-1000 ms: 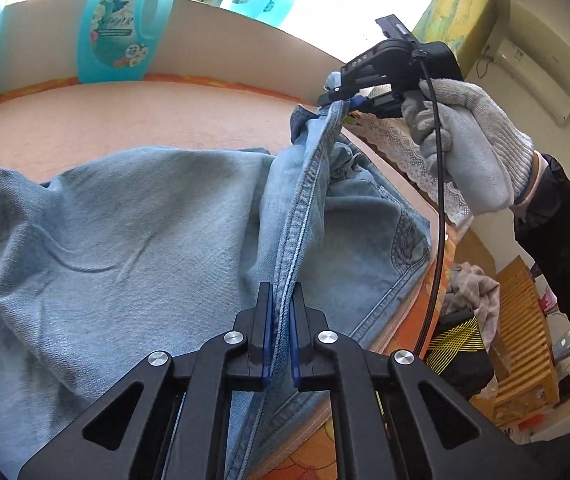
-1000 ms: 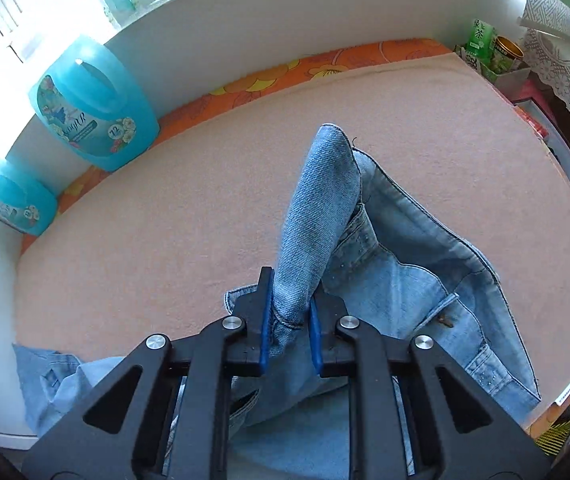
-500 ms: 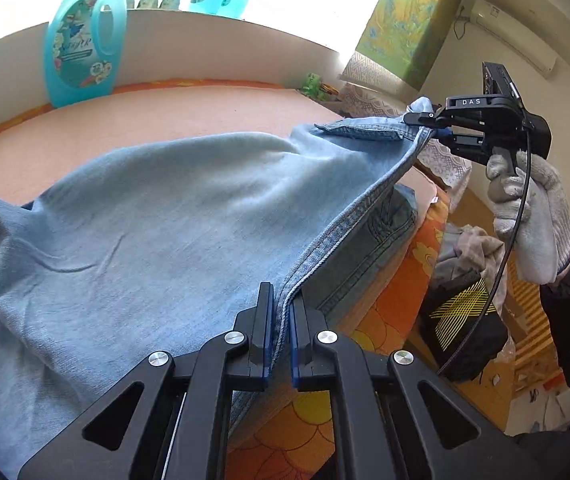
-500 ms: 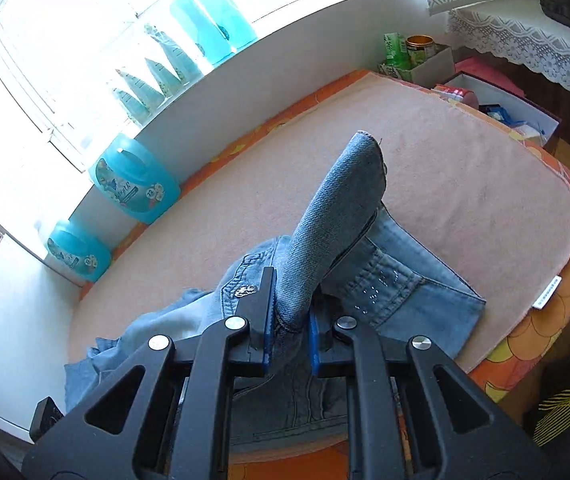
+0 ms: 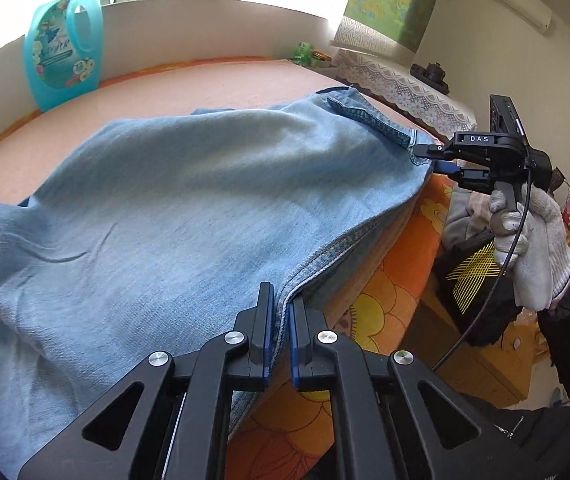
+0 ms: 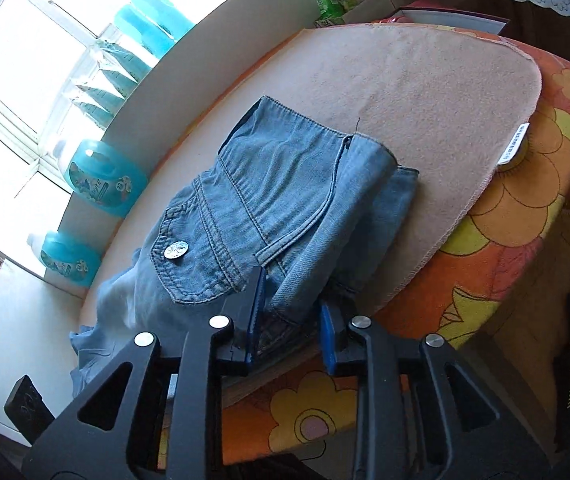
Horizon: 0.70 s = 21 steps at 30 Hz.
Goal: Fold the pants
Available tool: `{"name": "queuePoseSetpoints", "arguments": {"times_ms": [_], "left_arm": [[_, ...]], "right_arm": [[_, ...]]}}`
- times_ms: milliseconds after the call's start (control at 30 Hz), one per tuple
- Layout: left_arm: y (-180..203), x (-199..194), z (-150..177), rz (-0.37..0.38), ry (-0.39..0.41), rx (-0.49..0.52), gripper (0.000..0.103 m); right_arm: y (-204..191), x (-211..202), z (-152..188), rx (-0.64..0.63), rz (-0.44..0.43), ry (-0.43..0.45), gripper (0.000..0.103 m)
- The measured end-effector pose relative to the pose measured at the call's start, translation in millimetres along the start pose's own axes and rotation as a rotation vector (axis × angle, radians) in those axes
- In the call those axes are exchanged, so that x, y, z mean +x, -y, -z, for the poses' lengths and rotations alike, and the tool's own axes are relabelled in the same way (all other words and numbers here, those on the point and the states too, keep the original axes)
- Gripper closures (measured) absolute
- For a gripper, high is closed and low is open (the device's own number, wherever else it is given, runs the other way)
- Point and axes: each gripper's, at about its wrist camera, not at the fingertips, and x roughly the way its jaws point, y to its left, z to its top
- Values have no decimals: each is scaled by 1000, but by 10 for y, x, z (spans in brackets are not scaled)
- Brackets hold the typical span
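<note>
Lying on the beige mat [image 6: 437,80] over the flowered table [image 6: 525,200], the jeans [image 5: 189,208] had been doubled so that the leg covered the waist end near the table's edge. The outer seam was kept clenched in the left gripper [image 5: 281,320], probably so that the fold line would not slip while the far end was set down. The leg hem [image 5: 377,124] had been laid over the waistband, and the right gripper [image 6: 291,312] was being opened there; denim was seen between its jaws, but the pads no longer seemed pressed on it. In the left view that gripper, held by a gloved hand [image 5: 533,240], was level with the hem corner. The fold was judged nearly placed; smoothing and a further fold probably remained.
</note>
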Motion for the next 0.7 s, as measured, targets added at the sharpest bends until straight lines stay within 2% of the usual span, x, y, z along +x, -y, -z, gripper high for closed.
{"name": "queuePoseSetpoints", "arguments": {"times_ms": [33, 100, 133, 200, 300, 500, 667, 700], "left_arm": [[5, 7, 4, -2, -3, 2, 98], [24, 35, 8, -3, -9, 4, 98], [22, 43, 6, -2, -11, 2, 98], [4, 44, -4, 4, -12, -7, 98], [-29, 29, -19, 9, -4, -24, 98], [-2, 17, 2, -1, 1, -25, 98], [-22, 47, 3, 4, -3, -38, 98], [-24, 55, -2, 4, -4, -38, 98]], "right_arm": [[74, -66, -21, 23, 3, 20, 54], [199, -178, -94, 46, 23, 59, 42], [256, -213, -143, 58, 29, 69, 40], [342, -227, -235, 76, 9, 75, 40], [373, -152, -397, 33, 40, 72, 40], [330, 8, -624, -75, 113, -16, 40], [364, -67, -505, -39, -6, -75, 41], [354, -40, -492, -40, -18, -88, 45]]}}
